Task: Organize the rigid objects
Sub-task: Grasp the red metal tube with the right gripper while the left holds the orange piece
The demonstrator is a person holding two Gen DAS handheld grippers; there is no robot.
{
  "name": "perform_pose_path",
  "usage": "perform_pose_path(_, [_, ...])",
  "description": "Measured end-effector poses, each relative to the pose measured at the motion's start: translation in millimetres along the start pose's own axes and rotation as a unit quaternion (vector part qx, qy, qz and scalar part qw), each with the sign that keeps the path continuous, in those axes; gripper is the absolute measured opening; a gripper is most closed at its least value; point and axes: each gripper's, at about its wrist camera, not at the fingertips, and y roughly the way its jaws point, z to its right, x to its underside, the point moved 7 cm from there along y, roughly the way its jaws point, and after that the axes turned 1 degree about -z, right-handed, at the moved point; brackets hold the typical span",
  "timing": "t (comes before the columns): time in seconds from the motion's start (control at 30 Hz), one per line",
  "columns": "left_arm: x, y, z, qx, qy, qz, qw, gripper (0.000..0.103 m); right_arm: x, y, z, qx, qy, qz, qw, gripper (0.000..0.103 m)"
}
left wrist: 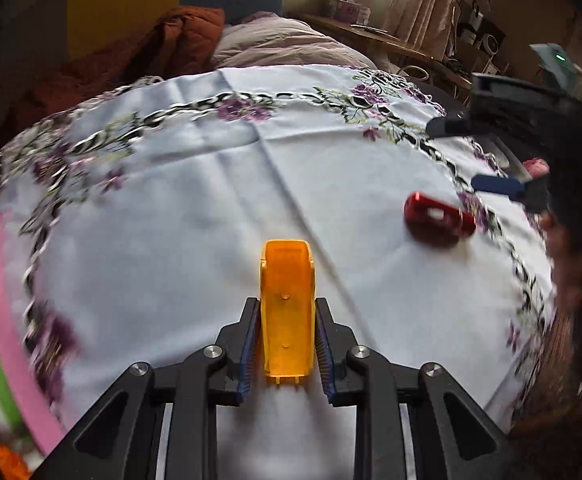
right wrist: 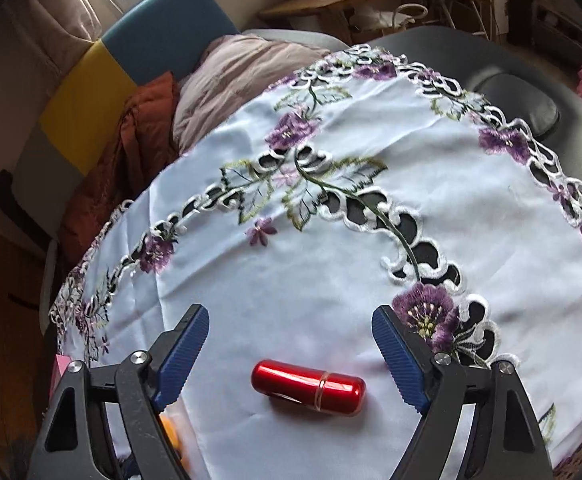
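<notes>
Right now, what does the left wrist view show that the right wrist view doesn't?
Only the left wrist view: the left claw shut on the orange plastic piece, and the right claw seen from outside, hovering by the cloth's edge. Only the right wrist view: the right claw open, straddling the red capsule, plus the black table past the cloth. Both share the capsule lying on the embroidered tablecloth.

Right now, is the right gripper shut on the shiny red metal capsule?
No: the right gripper stands open, the shiny red metal capsule lying untouched on the cloth between its fingers.
</notes>
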Motion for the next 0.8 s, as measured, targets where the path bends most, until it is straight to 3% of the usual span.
perform_pose_path(0.2, [38,-21,-6,0.007,-0.006,0.02,0.9998,0.026,9,4,9,0.028,0.011,-0.024,0.999,0.091])
perform_pose_path(0.43, [44,-27,-8,0.02,-0.019,0.03,0.9992,0.025,28,11,-12,0.078,-0.052,-0.033,0.995,0.094])
perform_pose_path(0.6, [49,-30,-11,0.033,-0.034,0.034,0.9983,0.026,31,17,-17,0.108,-0.064,-0.031,0.992,0.094])
perform_pose_path(0.7, [51,-32,-14,0.04,-0.042,0.035,0.9977,0.026,38,28,-21,0.125,-0.078,-0.045,0.988,0.084])
perform_pose_path(0.73, [52,-32,-14,0.04,-0.043,0.036,0.9976,0.026,42,33,-21,0.131,-0.082,-0.052,0.987,0.075])
perform_pose_path(0.8, [53,-33,-14,0.041,-0.044,0.038,0.9975,0.026,42,36,-23,0.141,-0.091,-0.046,0.985,0.074])
